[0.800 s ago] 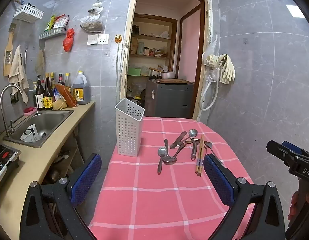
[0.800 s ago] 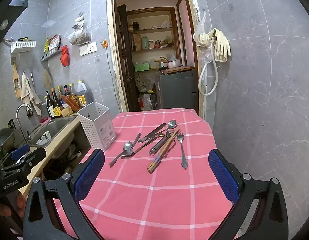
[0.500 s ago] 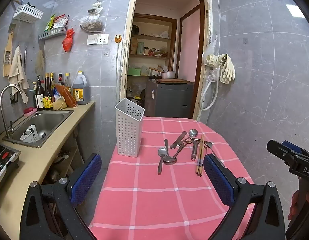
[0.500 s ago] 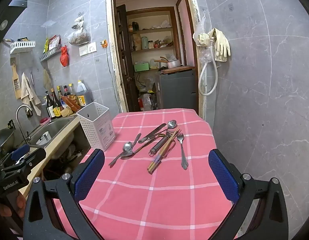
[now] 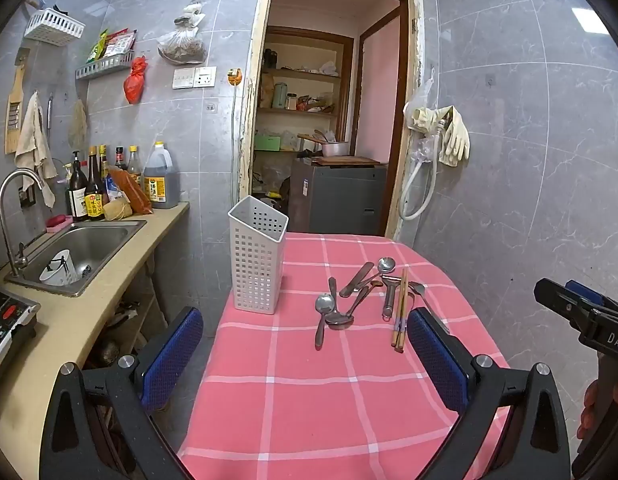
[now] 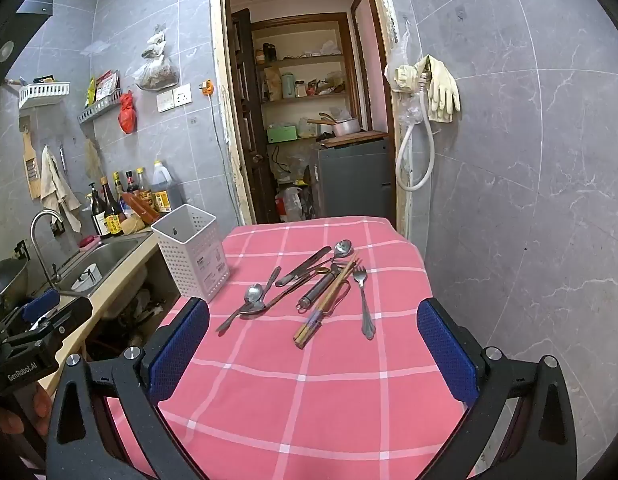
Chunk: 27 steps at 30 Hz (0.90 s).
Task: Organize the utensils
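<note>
the utensil pile (image 6: pixel 309 280) is seen lying on the pink cloth (image 6: pixel 309 400) dead ahead of the empty, wide-spread right gripper (image 6: pixel 313 356), chopsticks (image 6: pixel 325 304) pointed roughly along the reach, holder (image 6: pixel 193 252) far-left, left gripper (image 5: pixel 305 360) likewise released.

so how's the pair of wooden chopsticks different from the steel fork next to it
The pair of wooden chopsticks is brown, straight and plain-ended; the steel fork is shiny grey with tines at its far end. The chopsticks lean across a metal-handled tool, while the fork lies alone at the right edge of the pile. Both lie loose on the pink checked tablecloth, outside the white perforated holder.
</note>
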Tool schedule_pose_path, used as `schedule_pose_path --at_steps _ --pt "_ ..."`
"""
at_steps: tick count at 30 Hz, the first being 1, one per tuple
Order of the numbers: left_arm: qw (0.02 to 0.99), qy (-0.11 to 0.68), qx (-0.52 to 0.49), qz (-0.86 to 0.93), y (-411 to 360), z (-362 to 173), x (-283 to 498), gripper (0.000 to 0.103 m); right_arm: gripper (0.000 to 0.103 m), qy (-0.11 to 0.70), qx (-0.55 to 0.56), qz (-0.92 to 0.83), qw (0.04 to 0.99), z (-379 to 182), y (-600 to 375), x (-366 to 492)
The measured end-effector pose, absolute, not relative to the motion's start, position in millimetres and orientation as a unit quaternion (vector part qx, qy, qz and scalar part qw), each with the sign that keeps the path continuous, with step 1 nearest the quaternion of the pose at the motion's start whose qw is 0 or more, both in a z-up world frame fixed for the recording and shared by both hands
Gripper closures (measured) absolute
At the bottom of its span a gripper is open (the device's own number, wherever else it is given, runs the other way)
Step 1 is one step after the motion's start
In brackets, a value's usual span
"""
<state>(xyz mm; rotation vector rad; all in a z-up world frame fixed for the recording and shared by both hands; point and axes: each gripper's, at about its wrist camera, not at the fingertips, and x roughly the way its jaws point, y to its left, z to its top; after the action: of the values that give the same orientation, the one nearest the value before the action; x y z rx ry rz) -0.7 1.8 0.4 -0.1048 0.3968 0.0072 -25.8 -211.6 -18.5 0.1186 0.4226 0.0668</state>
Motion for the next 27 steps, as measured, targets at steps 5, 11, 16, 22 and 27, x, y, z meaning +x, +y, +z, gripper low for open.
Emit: schedule_pose_path --at_steps 5,11,16,22,27 --pt "0.979 0.197 -0.052 0.004 1.6 0.3 -1.0 0.0 0.001 0.209 0.059 0.033 0.976 -18.5 -211.5 -25.5" --pt "0.979 0.197 -0.051 0.003 2.0 0.4 -1.1 0.0 0.001 0.21 0.06 0.033 0.975 -18.5 -211.8 -24.6" --pt "0.979 0.2 -0.05 0.002 1.6 -1.0 1.0 0.0 0.001 0.211 0.06 0.031 0.975 -17.8 -211.3 -25.4" --pt "0.976 0.213 -0.033 0.007 -1.0 -4.3 15.2 0.0 0.001 0.206 0.066 0.044 0.975 -20.1 -211.2 -22.4" --pt "0.979 0.202 -0.03 0.001 2.6 0.2 21.9 0.0 0.001 0.201 0.069 0.04 0.976 -16.0 -217.4 -21.4"
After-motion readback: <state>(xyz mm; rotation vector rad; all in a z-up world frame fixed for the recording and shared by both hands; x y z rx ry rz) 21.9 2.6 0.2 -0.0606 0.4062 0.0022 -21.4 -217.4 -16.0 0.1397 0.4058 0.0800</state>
